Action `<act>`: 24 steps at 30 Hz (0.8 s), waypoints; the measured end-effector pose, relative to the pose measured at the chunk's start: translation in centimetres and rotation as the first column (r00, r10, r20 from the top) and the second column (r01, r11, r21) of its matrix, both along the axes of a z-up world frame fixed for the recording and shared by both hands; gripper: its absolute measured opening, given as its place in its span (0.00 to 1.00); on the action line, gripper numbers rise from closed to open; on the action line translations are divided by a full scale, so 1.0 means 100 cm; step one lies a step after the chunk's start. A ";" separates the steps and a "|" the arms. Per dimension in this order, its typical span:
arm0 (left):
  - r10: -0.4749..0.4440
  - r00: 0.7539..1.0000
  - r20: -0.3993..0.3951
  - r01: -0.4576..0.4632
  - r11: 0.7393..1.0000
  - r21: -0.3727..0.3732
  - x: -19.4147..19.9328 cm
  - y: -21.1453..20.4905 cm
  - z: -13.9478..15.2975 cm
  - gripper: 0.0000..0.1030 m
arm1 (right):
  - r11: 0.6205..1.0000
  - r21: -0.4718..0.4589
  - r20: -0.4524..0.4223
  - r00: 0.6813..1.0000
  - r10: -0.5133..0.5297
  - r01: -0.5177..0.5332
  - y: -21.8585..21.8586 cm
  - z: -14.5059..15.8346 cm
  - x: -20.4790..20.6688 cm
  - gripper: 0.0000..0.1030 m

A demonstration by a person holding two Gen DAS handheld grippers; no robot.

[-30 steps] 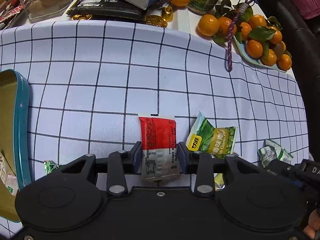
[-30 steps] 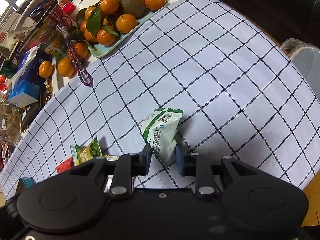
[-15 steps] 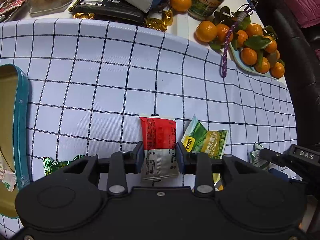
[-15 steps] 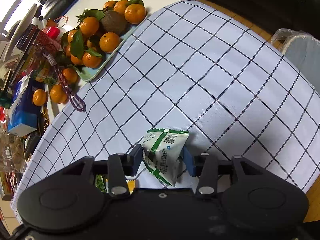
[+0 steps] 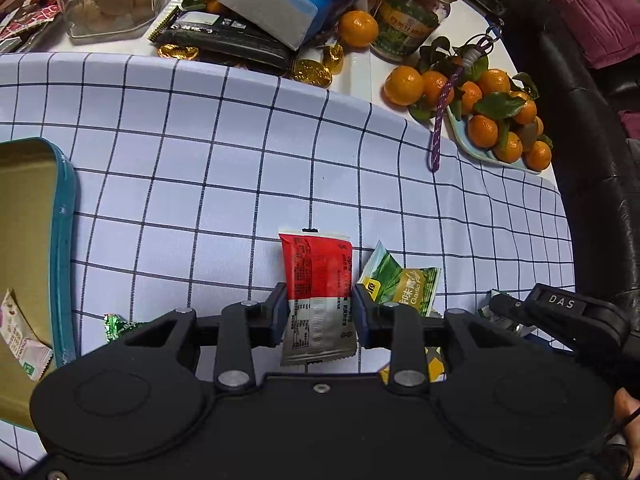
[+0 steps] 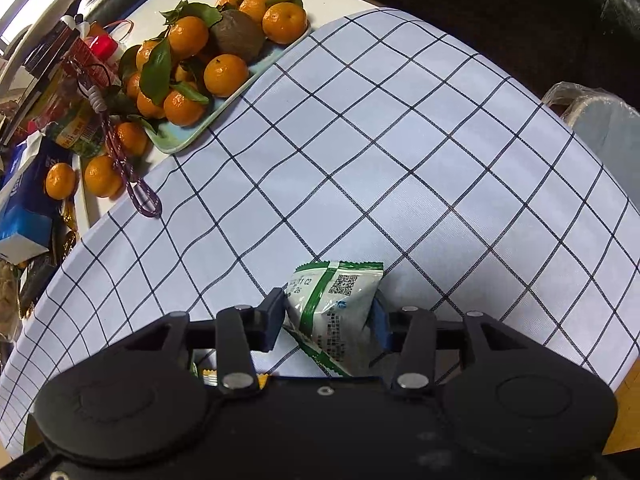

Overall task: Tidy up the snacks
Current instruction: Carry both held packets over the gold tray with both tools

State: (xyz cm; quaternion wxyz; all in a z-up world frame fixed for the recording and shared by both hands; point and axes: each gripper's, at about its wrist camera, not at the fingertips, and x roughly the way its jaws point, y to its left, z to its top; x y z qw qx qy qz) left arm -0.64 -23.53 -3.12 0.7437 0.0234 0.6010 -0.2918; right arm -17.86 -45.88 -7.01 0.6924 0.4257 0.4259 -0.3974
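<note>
- Red-and-silver snack packet: standing lengthwise along the left gripper, red end pointing away from the camera and silver end toward the gripper body; sitting squarely between the two fingers, both pads pressing its long edges, over the checked tablecloth.
- Left gripper: standing partly open, clamping the red-and-silver packet across its width.
- Green-and-white snack packet: lying with its long axis tilted a little off the line of the right gripper, QR-code end pointing away, lower end tucked toward the gripper body; sitting between the fingers.
- Right gripper: jaws closing, both pads touching the sides of the green-and-white packet.
- Green-and-yellow garlic snack packet: lying on the cloth just right of the left gripper's right finger, slanting.
- Teal-rimmed tin: sitting open at the left edge of the cloth, holding small packets.
- Pale tray of mandarins: sitting at the far edge of the cloth, well apart from both packets.
</note>
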 end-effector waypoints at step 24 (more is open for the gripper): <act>0.182 0.974 0.135 -0.180 0.983 -0.026 0.029 0.130 0.060 0.40 | 0.986 -0.067 0.208 0.964 0.163 -0.152 0.105 0.090 0.075 0.46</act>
